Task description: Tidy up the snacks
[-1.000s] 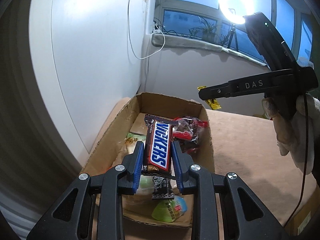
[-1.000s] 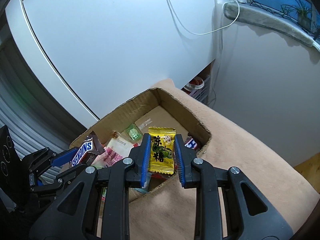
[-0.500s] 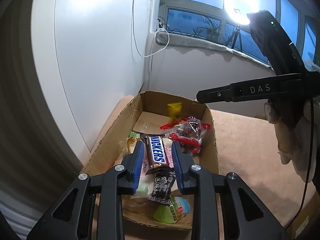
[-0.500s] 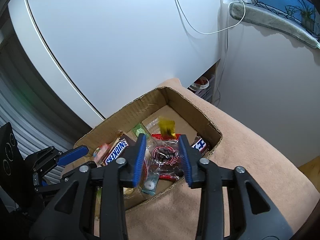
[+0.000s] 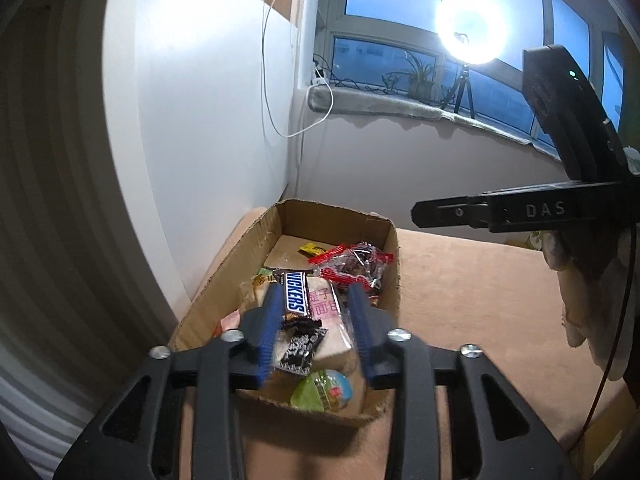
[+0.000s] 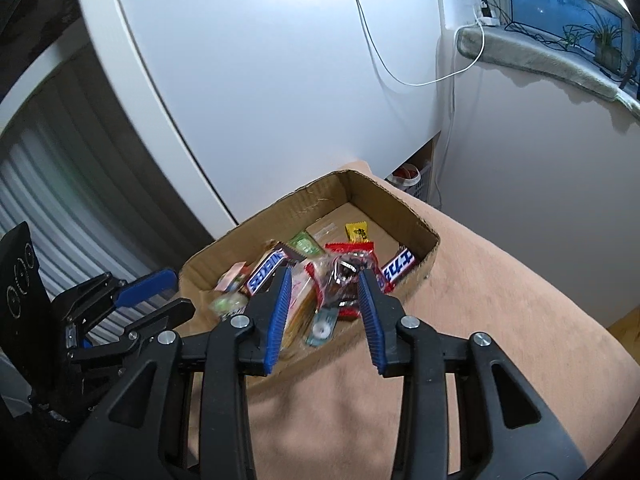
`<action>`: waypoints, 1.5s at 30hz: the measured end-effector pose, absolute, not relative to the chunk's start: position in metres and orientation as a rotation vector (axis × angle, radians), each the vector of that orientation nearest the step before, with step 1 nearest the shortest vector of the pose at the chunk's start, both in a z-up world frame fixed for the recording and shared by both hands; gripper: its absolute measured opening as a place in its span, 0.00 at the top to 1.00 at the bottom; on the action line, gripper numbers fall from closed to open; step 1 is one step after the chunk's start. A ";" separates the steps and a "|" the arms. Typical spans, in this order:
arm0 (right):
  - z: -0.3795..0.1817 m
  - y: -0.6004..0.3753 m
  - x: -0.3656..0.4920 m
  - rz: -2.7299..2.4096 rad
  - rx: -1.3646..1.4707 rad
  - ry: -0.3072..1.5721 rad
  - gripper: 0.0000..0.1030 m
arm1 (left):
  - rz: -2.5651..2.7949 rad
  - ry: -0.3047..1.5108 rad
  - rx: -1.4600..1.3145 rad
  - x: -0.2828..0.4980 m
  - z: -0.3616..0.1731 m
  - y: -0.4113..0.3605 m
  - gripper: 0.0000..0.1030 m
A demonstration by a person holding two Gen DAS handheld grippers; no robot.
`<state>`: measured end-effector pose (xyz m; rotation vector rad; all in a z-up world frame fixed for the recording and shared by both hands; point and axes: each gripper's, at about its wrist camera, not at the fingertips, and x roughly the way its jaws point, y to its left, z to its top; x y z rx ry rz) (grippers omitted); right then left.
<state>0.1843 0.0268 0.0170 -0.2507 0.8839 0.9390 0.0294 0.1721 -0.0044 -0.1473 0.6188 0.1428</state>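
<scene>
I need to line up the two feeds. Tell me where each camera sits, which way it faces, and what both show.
Left wrist: on the left gripper, looking down its open fingers into the box; the right gripper and a gloved hand show at right.
Right wrist: on the right gripper, fingers open, looking down at the box from its other side; the left gripper shows at lower left.
Shared: box, Snickers bar, yellow candy, window sill.

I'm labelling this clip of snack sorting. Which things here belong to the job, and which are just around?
Part of the job:
cardboard box
Snickers bar
yellow candy
red-edged clear snack bag
green jelly cup

Just around:
ring light
white cable
potted plant
</scene>
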 end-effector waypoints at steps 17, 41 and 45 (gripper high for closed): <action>0.037 -0.039 0.100 0.803 -0.288 0.615 0.16 | 0.275 0.574 -0.145 -0.023 0.012 0.149 0.34; 0.032 -0.075 0.069 0.758 -0.316 0.569 0.12 | 0.320 0.592 -0.177 -0.037 0.011 0.144 0.31; 0.032 -0.077 0.070 0.757 -0.317 0.568 0.12 | 0.318 0.591 -0.177 -0.037 0.011 0.144 0.31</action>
